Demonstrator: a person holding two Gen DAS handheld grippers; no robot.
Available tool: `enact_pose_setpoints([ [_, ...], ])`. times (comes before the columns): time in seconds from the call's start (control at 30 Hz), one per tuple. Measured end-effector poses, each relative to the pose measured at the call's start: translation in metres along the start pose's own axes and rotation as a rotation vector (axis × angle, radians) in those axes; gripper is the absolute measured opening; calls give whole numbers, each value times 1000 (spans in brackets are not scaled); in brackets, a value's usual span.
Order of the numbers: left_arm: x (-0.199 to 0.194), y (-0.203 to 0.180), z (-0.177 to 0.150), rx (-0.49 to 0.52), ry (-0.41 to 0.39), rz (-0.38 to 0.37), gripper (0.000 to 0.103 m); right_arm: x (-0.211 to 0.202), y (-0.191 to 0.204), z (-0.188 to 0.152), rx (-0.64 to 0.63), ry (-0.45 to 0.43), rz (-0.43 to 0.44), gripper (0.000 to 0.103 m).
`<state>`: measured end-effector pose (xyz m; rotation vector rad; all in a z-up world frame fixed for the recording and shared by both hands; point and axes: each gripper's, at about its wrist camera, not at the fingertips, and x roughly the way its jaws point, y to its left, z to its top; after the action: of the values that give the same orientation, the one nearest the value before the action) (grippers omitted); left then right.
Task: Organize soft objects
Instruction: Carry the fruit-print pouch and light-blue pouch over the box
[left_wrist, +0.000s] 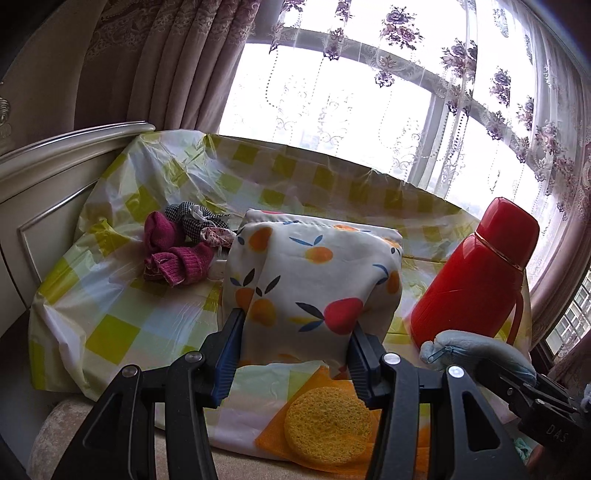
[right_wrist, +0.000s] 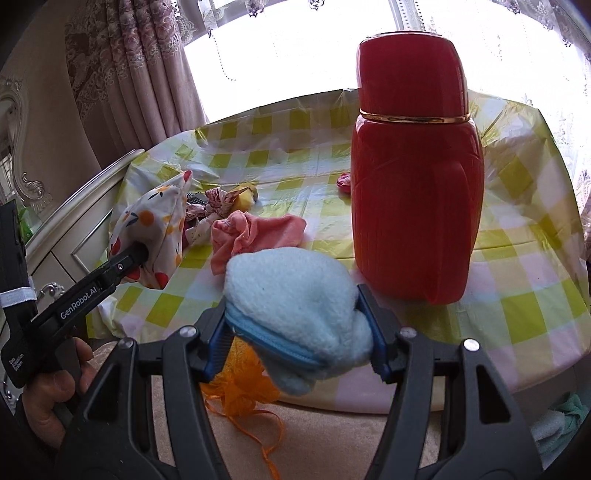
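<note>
The left gripper (left_wrist: 293, 343) is squeezing a white cloth bag (left_wrist: 314, 280) with oranges and cherries printed on it. The bag hangs up off the table, right in the middle of the left view. The right gripper (right_wrist: 299, 332) is squeezing a fluffy light blue pouch (right_wrist: 295, 310) (it has a blue zipper along one edge).

A checked yellow and white plastic tablecloth (left_wrist: 110, 317) covers the table. At about 10 o'clock from the fruit bag lie dark pink knitted socks (left_wrist: 177, 254) next to a black and white checked cloth (left_wrist: 192, 218). At 3 o'clock stands a big red thermos (left_wrist: 476, 277). At 6 o'clock, under the bag, sits a round yellow sponge (left_wrist: 328, 424).

In the right view, a pink cloth (right_wrist: 255, 232) lies at 11 o'clock from the blue pouch. A hand (right_wrist: 55, 391) holds the left gripper's handle.
</note>
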<state>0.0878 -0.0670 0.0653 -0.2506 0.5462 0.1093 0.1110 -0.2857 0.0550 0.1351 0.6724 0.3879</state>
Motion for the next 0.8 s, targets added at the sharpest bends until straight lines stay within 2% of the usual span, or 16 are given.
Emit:
enact_pose_setpoints([
  [0.2,-14,-34,-13,59,29,-64,52,-26,-24,-9,33,-15,-17,64],
  [0.4,-25,-79,-32,137,70,-153,52,-60,-60,-21,76,-23,-77,64],
  [0.8,-48,-173,-71,353,171,-380,53,-142,-159,-61,226,-27,-314,64],
])
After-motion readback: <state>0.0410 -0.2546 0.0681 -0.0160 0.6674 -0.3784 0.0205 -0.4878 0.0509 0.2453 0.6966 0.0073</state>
